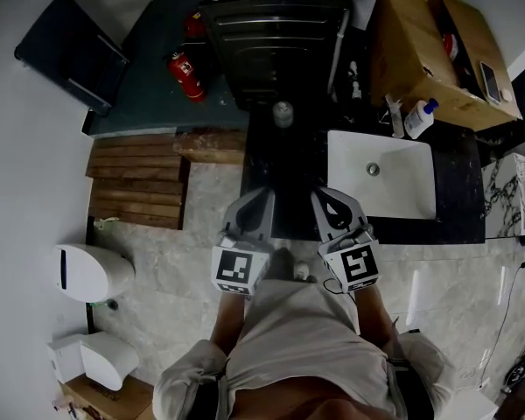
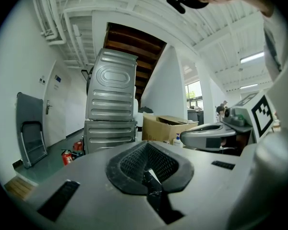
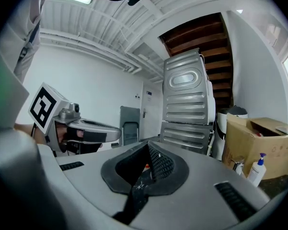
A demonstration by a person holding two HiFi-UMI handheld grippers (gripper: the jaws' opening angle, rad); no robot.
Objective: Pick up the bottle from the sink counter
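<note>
A white pump bottle with a blue cap (image 1: 418, 119) stands on the black counter (image 1: 455, 186) behind the white sink (image 1: 402, 191), beside a cardboard box. It also shows low at the right in the right gripper view (image 3: 257, 171). My left gripper (image 1: 262, 199) and right gripper (image 1: 324, 199) are held side by side over the counter's near left part, well short of the bottle. Both are shut with nothing between the jaws, as the left gripper view (image 2: 146, 146) and the right gripper view (image 3: 148, 146) show.
Grey stacked appliances (image 1: 276, 33) stand behind the counter. An open cardboard box (image 1: 437, 51) sits at the back right. A small round can (image 1: 283, 112) rests on the counter's far left. A red fire extinguisher (image 1: 185, 75), wooden pallet (image 1: 140, 178) and toilet (image 1: 87, 271) lie left.
</note>
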